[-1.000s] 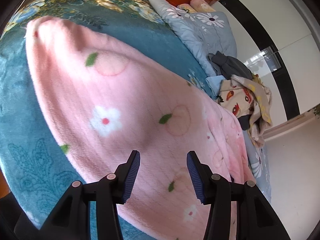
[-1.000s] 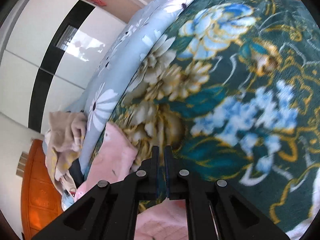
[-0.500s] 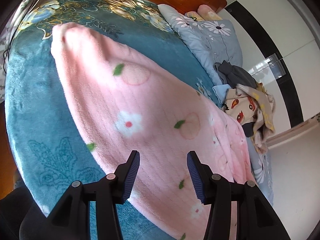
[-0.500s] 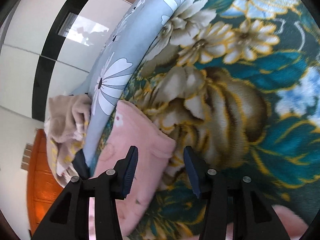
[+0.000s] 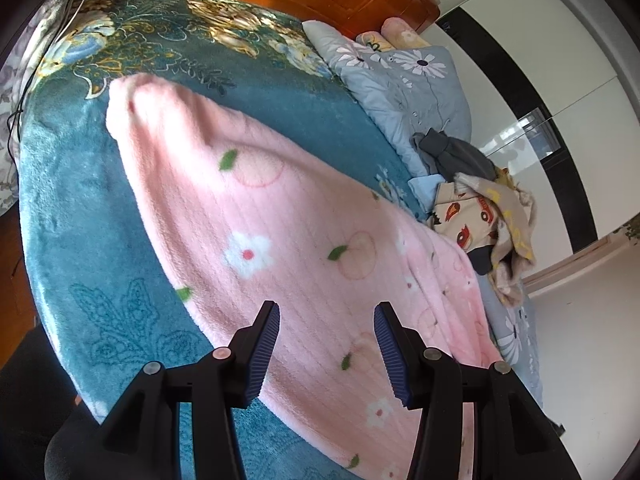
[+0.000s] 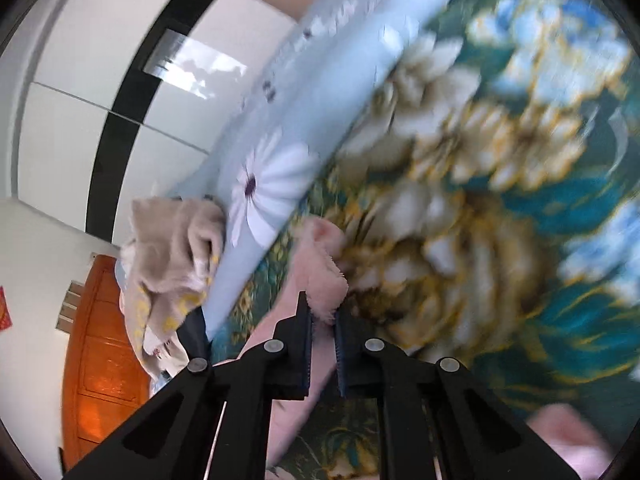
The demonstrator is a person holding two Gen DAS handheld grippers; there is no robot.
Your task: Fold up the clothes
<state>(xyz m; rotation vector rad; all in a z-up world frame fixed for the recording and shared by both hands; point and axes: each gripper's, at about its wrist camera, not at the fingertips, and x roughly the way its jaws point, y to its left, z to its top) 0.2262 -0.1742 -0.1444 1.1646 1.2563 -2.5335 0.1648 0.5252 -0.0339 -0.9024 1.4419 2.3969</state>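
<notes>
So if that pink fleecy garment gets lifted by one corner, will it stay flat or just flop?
Probably flop: the pink garment already drapes over the bed's curve. The edge between the right gripper, whose jaws are closing, bunches softly, so likely limp. Its fuzzy pile suggests it is not slippery.

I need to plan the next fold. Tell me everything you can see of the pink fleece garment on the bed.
The pink fleece garment looks soft and plushy, with fine ribbing and a print of white flowers, green leaves and outlined peaches. It lies spread lengthwise across the teal floral blanket, mostly flat, one far end humped up. The right hand-held gripper is closing on a fuzzy hemmed corner, which sits between its jaws and is raised off the blanket. The left hand-held gripper hovers open above the near part, not touching it.
</notes>
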